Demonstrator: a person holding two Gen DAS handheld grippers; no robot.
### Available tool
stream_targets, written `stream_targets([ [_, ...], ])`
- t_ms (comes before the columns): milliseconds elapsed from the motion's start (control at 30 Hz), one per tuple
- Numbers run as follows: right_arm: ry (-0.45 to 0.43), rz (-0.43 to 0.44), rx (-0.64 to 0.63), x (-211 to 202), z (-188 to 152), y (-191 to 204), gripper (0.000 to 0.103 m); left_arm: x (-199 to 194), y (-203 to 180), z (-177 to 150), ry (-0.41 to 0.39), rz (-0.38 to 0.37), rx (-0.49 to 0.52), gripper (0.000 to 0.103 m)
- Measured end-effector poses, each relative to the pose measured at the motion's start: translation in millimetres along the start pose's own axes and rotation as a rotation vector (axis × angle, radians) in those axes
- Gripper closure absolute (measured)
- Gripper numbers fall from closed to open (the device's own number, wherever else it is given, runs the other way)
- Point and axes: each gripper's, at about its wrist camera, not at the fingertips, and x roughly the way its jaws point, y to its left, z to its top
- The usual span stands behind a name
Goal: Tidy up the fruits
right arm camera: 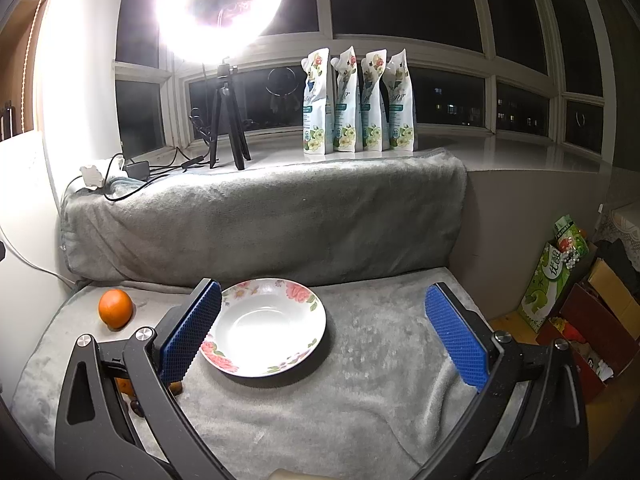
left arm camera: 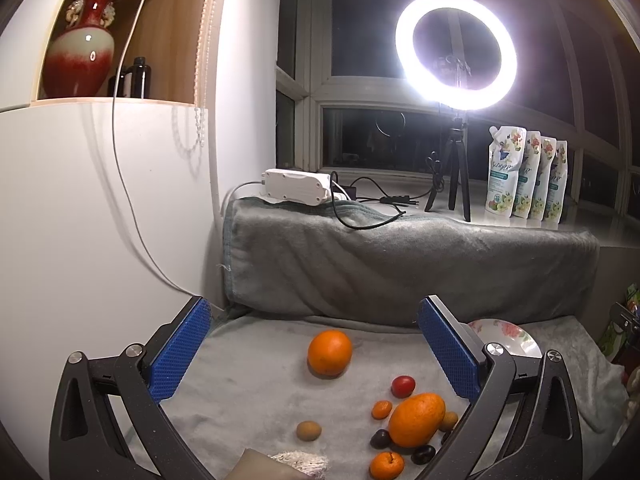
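Observation:
Fruit lies scattered on a grey blanket (left arm camera: 248,392). A round orange (left arm camera: 329,352) sits alone at the back, and a bigger oval orange (left arm camera: 416,419) lies nearer, among a red tomato (left arm camera: 402,386), two small mandarins (left arm camera: 382,409), dark grapes (left arm camera: 380,438) and a brown longan (left arm camera: 308,430). My left gripper (left arm camera: 316,344) hovers open above them, holding nothing. An empty white bowl with a flower rim (right arm camera: 264,326) rests to the right of the fruit; its edge shows in the left wrist view (left arm camera: 504,336). Open and empty, my right gripper (right arm camera: 322,332) hangs over the bowl, with the round orange (right arm camera: 115,308) at the far left.
A blanket-covered ledge (right arm camera: 260,216) rises behind the surface. On the sill stand a lit ring light on a tripod (left arm camera: 456,52), a white power strip (left arm camera: 298,186) with cables and several refill pouches (right arm camera: 356,100). Boxes and bags (right arm camera: 580,292) crowd the floor at right. A white cabinet (left arm camera: 100,200) stands left.

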Motion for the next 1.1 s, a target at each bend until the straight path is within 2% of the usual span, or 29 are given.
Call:
stream_targets([
  [1100,0.006,0.003,-0.010,-0.8,-2.8,3.6,0.000,-1.7,-0.9,-1.3,0.008,-0.007,-0.002,0.001],
])
